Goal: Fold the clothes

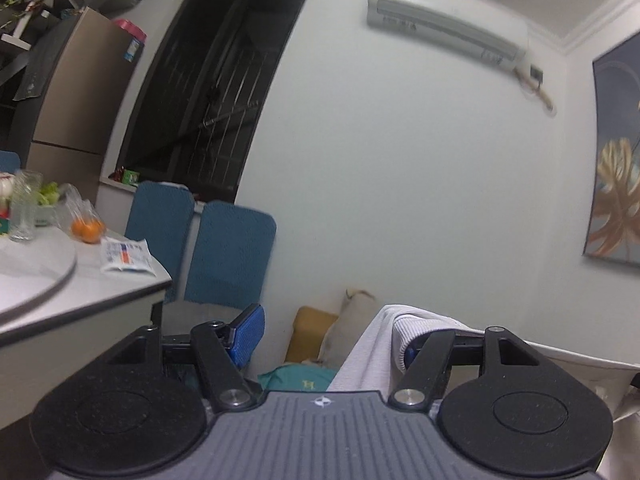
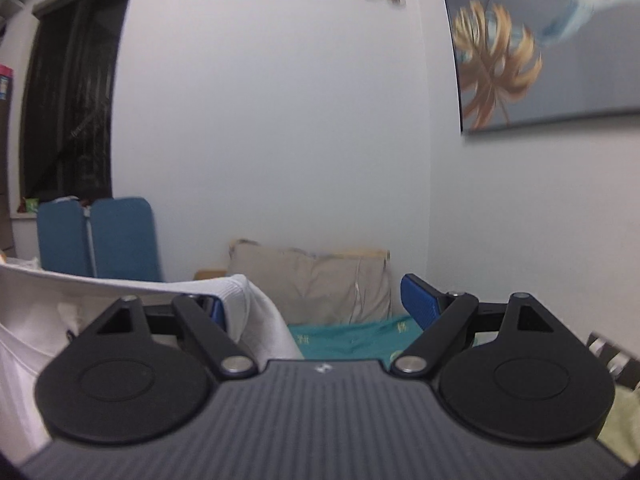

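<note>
White garment (image 1: 372, 344) up in the air, strung between the two grippers, one garment only. On the left gripper (image 1: 332, 332) the ribbed hem is draped over the right-hand finger and hides its pad; the other finger (image 1: 250, 330) stands bare and well apart from it. So the jaws are wide and the cloth looks hooked over one finger, not pinched. Same on the right gripper (image 2: 316, 304): cloth (image 2: 240, 300) is slung over the left-hand finger, the far finger (image 2: 420, 300) is clear, jaws wide again. My read: both hold a corner high so the piece hangs flat before being laid down for a fold.

Below, a teal cloth (image 2: 352, 336) on the bed, likely the surface it is headed for. One beige pillow (image 2: 312, 284) against the wall. Two blue chairs (image 1: 228, 256) by the table (image 1: 80, 296), one bag of oranges (image 1: 86, 230), one air conditioner (image 1: 448, 28), one painting (image 2: 540, 48).
</note>
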